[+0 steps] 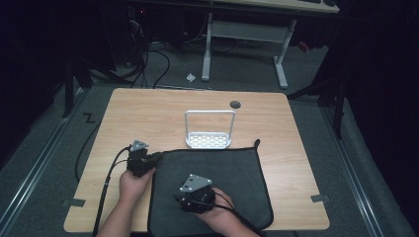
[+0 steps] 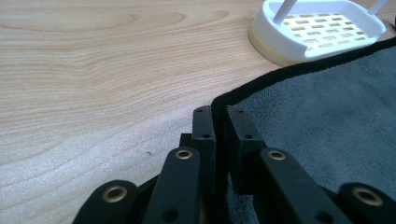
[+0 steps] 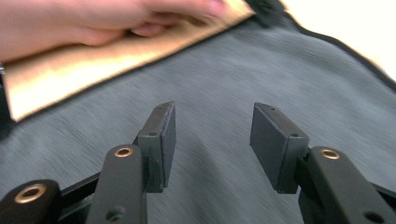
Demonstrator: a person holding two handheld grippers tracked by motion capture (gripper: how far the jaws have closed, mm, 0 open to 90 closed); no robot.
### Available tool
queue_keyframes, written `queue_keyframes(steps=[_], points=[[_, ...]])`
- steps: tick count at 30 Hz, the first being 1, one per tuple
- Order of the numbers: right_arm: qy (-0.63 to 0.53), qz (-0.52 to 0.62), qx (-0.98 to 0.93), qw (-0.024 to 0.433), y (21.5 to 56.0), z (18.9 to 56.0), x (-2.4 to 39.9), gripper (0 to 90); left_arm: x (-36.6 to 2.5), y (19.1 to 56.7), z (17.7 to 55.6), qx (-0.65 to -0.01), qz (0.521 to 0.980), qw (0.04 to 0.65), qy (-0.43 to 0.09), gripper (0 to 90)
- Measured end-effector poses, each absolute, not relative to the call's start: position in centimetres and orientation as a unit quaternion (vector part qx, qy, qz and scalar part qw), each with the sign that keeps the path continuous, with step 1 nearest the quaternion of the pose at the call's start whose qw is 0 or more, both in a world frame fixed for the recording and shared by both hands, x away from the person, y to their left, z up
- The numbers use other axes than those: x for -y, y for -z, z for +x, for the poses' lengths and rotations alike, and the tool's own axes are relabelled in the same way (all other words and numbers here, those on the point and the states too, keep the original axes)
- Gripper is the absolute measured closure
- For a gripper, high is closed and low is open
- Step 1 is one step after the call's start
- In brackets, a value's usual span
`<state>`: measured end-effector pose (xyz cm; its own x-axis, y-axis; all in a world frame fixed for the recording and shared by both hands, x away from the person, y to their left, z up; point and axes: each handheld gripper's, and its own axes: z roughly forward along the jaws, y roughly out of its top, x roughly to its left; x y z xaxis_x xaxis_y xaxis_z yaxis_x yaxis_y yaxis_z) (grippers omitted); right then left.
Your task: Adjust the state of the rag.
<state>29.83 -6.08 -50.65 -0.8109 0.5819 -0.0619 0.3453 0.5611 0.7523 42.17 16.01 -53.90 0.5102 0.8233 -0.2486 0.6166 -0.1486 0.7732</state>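
1. Dim room, grey carpet, wooden table [image 1: 148, 113] with a dark grey cloth [image 1: 217, 168] spread flat over its near edge, middle to right.
2. White slotted rack [image 1: 208, 139] with tall wire handle standing just past the cloth's far edge, near table centre, touching or almost touching the hem; hard to tell which.
3. Left gripper [image 1: 157, 157] at cloth's far-left corner, jaws pinched together on the black hem there, per left gripper view [image 2: 219, 109].
4. Right gripper [image 1: 184, 201] low over the cloth's near-middle, jaws spread wide, nothing between them; only grey fabric beneath [image 3: 212, 135].
5. Likely step: fold or lift of cloth from corners.
6. To do well: keep left pinch firm, bring right down onto a hem edge, not the flat middle, close fully, then lift both evenly, clear of the rack.
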Motion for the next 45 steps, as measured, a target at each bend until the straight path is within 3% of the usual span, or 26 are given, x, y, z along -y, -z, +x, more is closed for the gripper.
queue_keyframes(steps=[15, 18, 25, 29, 36, 39, 45], points=[[-0.382, 0.238, -0.887, 0.102, 53.2, 29.4, 0.5, 49.6, -16.1, 54.0, 42.2, -0.480, 0.749, 0.444, -0.105, 81.9], [-0.387, 0.238, -0.888, 0.073, 53.5, 29.0, -0.1, 43.9, -16.1, 54.0, 42.3, -0.481, 0.749, 0.443, -0.104, 81.8], [-0.385, 0.234, -0.889, 0.077, 53.6, 28.1, -0.4, 39.1, -16.1, 54.0, 42.3, -0.484, 0.749, 0.441, -0.103, 81.5], [-0.377, 0.220, -0.893, 0.107, 53.7, 27.7, -0.5, 48.0, -16.1, 54.0, 42.3, -0.484, 0.749, 0.440, -0.103, 81.5], [-0.376, 0.209, -0.896, 0.116, 53.5, 28.1, -0.3, 76.1, -16.1, 54.0, 42.3, -0.484, 0.750, 0.440, -0.101, 81.6], [-0.374, 0.205, -0.896, 0.123, 53.5, 28.2, -0.3, 83.1, -16.1, 54.0, 42.3, -0.483, 0.750, 0.440, -0.099, 81.6], [-0.383, 0.203, -0.891, 0.131, 53.0, 28.3, 0.2, 84.7, -16.0, 53.9, 42.1, -0.482, 0.750, 0.439, -0.108, 82.5]])
